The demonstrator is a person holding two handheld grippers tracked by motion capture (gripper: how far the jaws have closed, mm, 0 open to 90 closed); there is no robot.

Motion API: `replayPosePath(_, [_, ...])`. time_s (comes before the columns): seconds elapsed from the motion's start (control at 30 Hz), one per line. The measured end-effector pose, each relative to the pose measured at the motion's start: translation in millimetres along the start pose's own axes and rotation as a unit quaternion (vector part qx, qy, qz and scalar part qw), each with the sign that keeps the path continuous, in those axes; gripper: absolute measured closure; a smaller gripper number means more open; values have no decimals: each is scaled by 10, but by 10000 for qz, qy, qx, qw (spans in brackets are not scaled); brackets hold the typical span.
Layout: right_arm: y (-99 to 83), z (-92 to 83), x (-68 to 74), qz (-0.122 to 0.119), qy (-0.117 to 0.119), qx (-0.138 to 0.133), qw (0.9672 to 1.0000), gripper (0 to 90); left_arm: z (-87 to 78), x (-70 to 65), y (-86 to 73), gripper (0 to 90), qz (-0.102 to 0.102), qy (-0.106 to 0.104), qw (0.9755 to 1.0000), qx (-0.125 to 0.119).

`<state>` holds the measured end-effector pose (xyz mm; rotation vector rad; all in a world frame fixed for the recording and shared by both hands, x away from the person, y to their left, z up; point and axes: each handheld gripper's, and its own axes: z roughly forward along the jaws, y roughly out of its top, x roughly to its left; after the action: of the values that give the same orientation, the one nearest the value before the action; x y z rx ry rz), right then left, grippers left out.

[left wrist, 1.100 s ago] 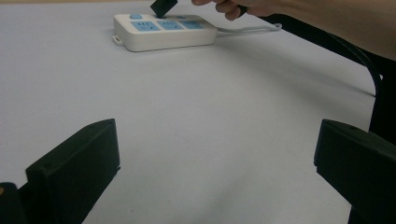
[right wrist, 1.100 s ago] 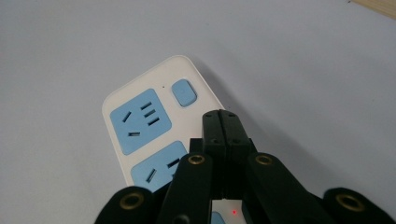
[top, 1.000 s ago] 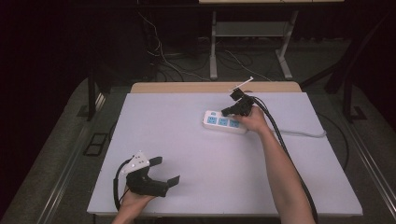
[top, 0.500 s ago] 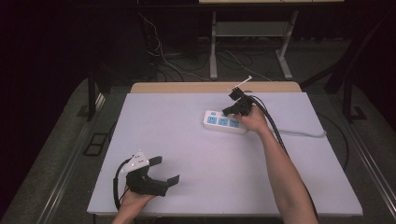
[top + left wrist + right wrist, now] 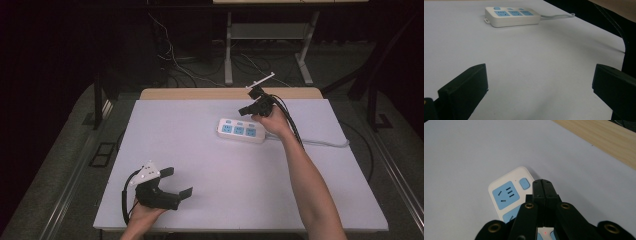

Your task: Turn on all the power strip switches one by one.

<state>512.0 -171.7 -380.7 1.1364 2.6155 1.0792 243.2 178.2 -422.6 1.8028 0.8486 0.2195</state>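
Note:
A white power strip [image 5: 241, 130] with blue sockets lies at the back right of the white table [image 5: 210, 165]. It also appears far off in the left gripper view [image 5: 511, 16]. My right gripper [image 5: 245, 111] hovers over the strip's right end, jaws pressed together with nothing in them. In the right gripper view the shut tips [image 5: 542, 182] sit just beside the strip's blue button [image 5: 524, 183], above the strip [image 5: 506, 192]. My left gripper [image 5: 177, 182] rests near the front left edge, jaws wide apart [image 5: 540, 75] and empty, pointing towards the strip.
The strip's white cord [image 5: 325, 143] runs right across the table to its edge. A bare wooden band [image 5: 225, 93] lines the table's back edge. Behind it, cables and a metal table frame [image 5: 265, 35] stand on the dark floor.
My right gripper has risen slightly above the strip's end. The left gripper and the strip have not moved.

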Motion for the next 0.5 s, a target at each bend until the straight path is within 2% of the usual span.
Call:
replayPosePath(0.3, [167, -22, 86, -137, -15, -34, 9999, 900, -10, -1, 3, 0, 7, -1, 10000, -20])
replayPosePath(0.5, [236, 43, 156, -194, 29, -17, 9998, 900, -18, 2, 3, 0, 16, -3, 10000, -29])
